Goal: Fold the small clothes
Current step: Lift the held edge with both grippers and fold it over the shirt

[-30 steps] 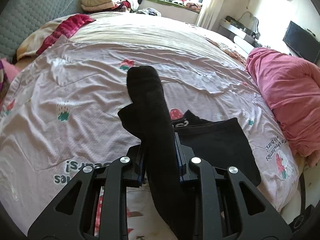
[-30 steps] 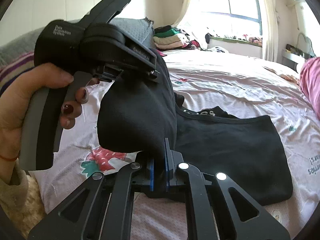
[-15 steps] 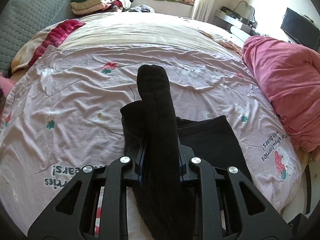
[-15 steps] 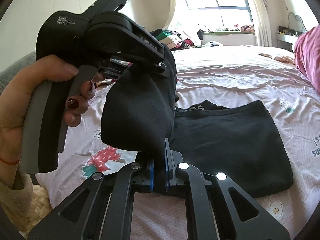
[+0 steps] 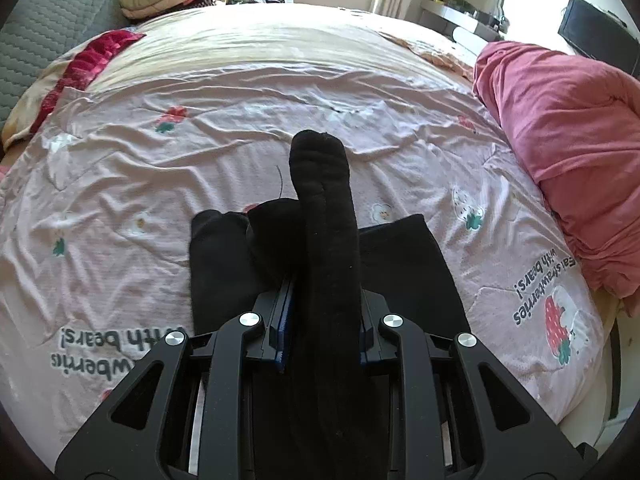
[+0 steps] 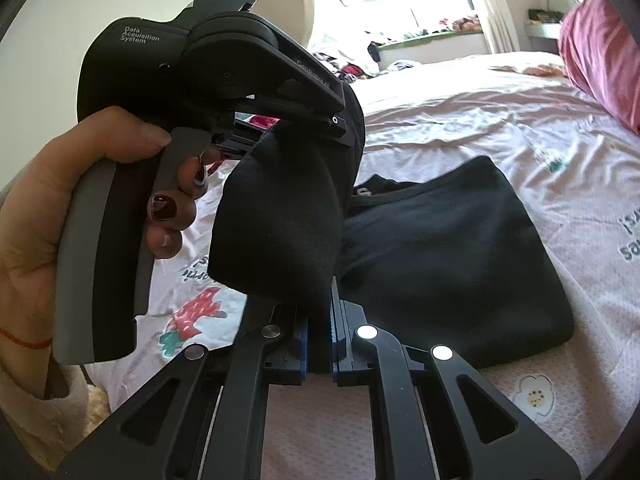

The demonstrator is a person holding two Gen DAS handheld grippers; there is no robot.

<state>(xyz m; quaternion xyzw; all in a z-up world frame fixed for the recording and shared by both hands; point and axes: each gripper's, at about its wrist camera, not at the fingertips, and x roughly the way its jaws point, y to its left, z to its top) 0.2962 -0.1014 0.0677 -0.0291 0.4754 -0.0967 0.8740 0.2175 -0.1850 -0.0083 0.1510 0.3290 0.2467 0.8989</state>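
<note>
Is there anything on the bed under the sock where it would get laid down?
Yes. A folded black garment lies on the strawberry-print quilt, directly below the black sock both tools hold.

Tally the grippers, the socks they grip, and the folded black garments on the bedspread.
Grippers: 2, left gripper and right gripper
Black sock, gripped by both: 1
Folded black garment: 1
Total: 4
</note>
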